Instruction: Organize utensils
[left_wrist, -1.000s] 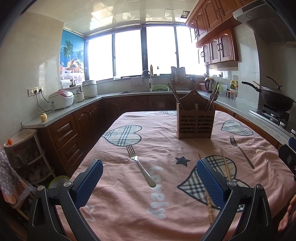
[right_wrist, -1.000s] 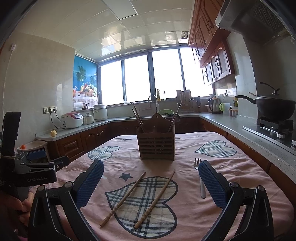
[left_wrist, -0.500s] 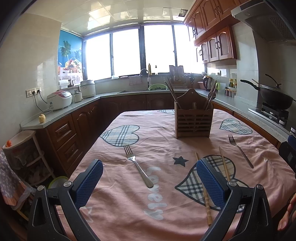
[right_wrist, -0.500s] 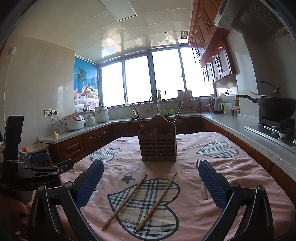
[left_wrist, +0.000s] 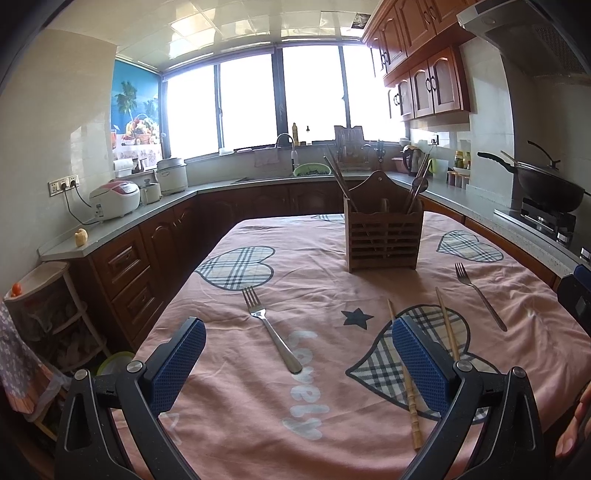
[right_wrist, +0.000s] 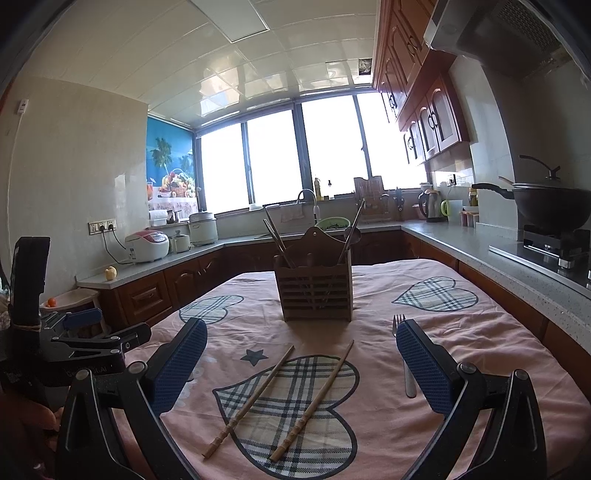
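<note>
Both tongs wide, empty, chopsticks, forks, slatted holder beyond

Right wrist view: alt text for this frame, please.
The open right gripper hovers above two wooden chopsticks lying on a pink heart-print tablecloth. A fork lies beside its right finger, and a wooden utensil holder stands behind.

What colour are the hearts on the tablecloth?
The hearts are plaid, with cream, grey and dark navy lines. The right wrist view shows them best.

"Lovely" printed in white on the pink tablecloth
</note>
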